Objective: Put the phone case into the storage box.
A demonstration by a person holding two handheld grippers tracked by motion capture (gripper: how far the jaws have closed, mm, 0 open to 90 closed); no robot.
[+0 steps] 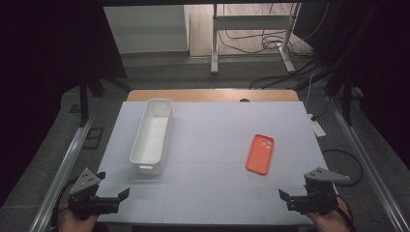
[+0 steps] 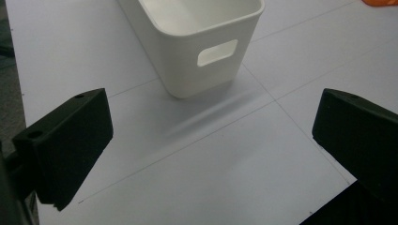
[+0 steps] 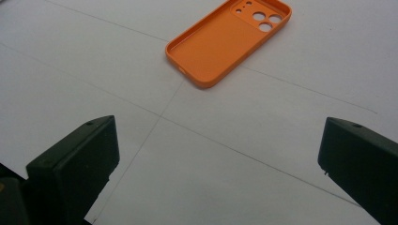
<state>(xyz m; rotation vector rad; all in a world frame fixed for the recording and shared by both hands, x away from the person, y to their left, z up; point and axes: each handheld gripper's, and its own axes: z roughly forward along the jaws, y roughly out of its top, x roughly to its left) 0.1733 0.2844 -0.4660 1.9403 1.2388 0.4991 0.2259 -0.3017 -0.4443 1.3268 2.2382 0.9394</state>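
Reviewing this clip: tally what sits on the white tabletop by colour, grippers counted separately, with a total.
White: 1, the bin
Orange: 1, the phone case
Black grippers: 2, the left gripper and the right gripper, both open and holding nothing
Total: 4

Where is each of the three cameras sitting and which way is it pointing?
High view: above the person's side, facing forward and down at the table; both hands and claws at the bottom.
Left gripper view: on the left claw, facing the white bin; its open jaws show.
Right gripper view: on the right claw, facing the orange phone case; open jaws show.
Shared: high view shows both objects.
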